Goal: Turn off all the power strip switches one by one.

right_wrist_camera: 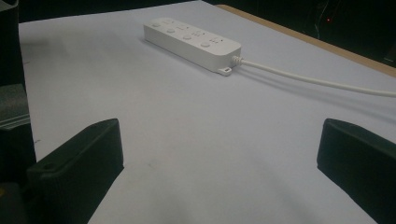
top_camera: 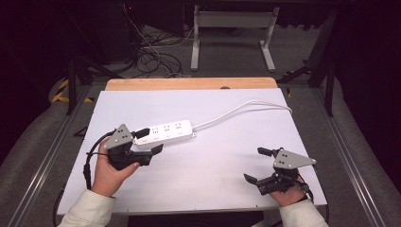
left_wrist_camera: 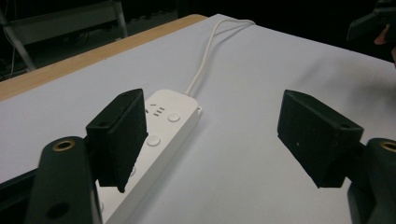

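Power strip, white and long, lies flat near the middle of the counter, its sockets and buttons facing up and its white cable trailing off from its far end toward the counter's back right corner. That flat, face-up lie likely leaves the buttons reachable from above and the long sides free for a grasp. The left gripper sits at the strip's near left end, jaws wide apart; in the left gripper view one jaw stands over the strip's end and the other well off to the side over bare counter, so the strip is not yet between them and nothing is clamped. The left hand holds the tool low, pointed rightward along the strip, the forearm coming in from the strip's near left. The right gripper hovers well apart from the strip, toward the near right, jaws also spread and empty, aimed leftward back toward the strip, seemingly held in waiting. Its hand is tucked low under the tool.
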A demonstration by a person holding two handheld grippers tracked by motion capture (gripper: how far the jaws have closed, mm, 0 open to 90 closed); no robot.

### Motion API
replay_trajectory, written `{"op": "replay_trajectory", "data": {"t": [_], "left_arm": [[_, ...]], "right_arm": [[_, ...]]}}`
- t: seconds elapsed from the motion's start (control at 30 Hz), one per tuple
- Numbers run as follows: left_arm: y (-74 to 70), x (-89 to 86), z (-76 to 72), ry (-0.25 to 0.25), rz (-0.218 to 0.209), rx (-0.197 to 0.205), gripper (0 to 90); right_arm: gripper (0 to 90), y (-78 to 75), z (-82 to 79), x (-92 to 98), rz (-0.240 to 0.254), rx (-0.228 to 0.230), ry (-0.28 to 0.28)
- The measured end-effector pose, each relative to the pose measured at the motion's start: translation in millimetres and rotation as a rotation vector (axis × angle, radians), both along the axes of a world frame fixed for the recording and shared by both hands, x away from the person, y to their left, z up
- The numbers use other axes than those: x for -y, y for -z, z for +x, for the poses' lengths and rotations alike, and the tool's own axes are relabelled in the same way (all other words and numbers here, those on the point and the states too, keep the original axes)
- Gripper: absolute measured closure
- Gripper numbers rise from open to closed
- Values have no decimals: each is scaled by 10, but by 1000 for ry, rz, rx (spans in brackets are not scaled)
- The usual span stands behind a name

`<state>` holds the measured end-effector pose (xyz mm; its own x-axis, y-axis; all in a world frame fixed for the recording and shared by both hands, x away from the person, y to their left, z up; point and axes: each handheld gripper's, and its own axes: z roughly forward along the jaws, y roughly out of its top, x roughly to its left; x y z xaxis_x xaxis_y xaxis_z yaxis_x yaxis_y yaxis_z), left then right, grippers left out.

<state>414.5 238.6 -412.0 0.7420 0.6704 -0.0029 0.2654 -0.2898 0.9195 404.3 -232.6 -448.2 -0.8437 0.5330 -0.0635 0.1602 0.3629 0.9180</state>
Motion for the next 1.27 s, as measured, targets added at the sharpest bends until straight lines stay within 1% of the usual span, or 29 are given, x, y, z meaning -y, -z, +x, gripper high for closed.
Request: {"op": "replay_trajectory", "data": {"t": [0.1,0.2,0.27,0.43,0.5,0.6,0.67,0.73,0.77,0.8,0.83,0.87,0.9,0.93,0.97,1.0,1.03,1.07,1.13,1.2,1.27], "left_arm": [[60,-66,-66,8,21,23,195],[134,-135,-131,9,19,37,169],[186,-192,-164,1,23,47,162],[321,-299,-256,-37,39,47,151],[373,-334,-290,-53,54,51,151],[453,-385,-330,-75,52,39,148],[509,-418,-349,-97,41,25,146],[558,-451,-361,-121,40,1,146],[582,-467,-365,-135,42,-4,143],[601,-480,-367,-151,46,-10,136],[615,-494,-367,-157,55,-19,135],[629,-508,-363,-160,69,-19,135],[640,-521,-358,-167,95,-9,138],[647,-529,-354,-168,107,-3,141],[649,-536,-351,-166,111,3,144],[648,-536,-354,-165,100,2,145],[636,-541,-355,-155,98,14,145],[627,-532,-362,-144,84,19,145],[608,-507,-379,-130,79,35,145],[575,-493,-388,-139,73,33,145],[552,-498,-392,-131,28,17,147]], "right_arm": [[9,-1,-1,3,2,1,1],[9,0,-1,4,0,1,0],[9,-1,-3,6,1,2,0],[9,-4,-6,13,3,5,1],[9,-1,-3,12,2,4,1],[9,-1,-3,12,-1,4,0],[9,-1,-2,13,0,3,0],[9,0,-3,14,0,3,0],[9,-1,-4,14,0,3,0],[9,0,-4,15,0,3,0],[9,0,-2,16,-1,3,-1],[9,1,-1,17,-1,2,-1],[9,3,0,18,-1,0,-2],[9,6,2,21,-3,-1,-1],[9,8,4,26,-3,-4,0],[9,9,7,32,-3,-5,1],[9,11,11,38,-2,-6,2],[9,11,13,44,0,-7,3],[9,13,19,53,4,-10,4],[9,14,23,59,3,-11,4],[9,17,28,60,1,-13,6]]}}
